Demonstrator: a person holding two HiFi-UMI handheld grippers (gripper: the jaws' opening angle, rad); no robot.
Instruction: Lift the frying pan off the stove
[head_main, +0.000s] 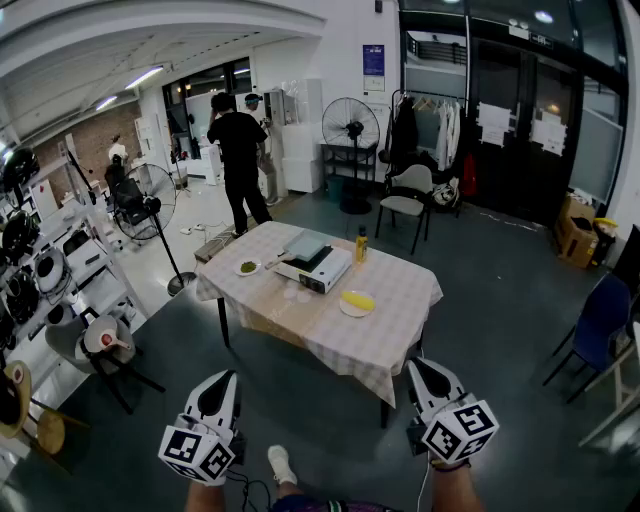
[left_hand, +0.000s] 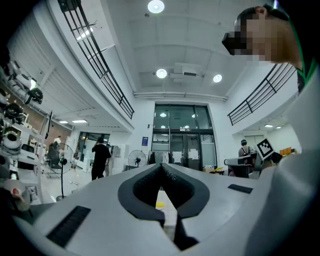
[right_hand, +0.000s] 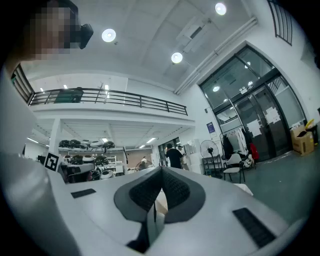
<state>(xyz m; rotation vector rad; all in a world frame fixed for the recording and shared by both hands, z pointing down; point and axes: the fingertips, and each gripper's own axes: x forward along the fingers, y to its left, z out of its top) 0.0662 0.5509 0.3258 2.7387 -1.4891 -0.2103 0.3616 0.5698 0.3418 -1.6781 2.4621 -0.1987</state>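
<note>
While both grippers hover well short of table (head_main: 395, 335) near edge: left gripper (head_main: 221, 388) jaws clenched, empty; right gripper (head_main: 428, 374) jaws clenched, empty. Frying pan (head_main: 306, 245): grey, squarish, atop stove (head_main: 322, 272), mid-table toward far edge. Lies ahead, between both grippers; left gripper judged slightly nearer. Handle direction too small to tell.

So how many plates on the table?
2. The plate with green food sits left of the stove; the plate with yellow food is on the table, nearer the camera. Others may hide behind the stove.
</note>
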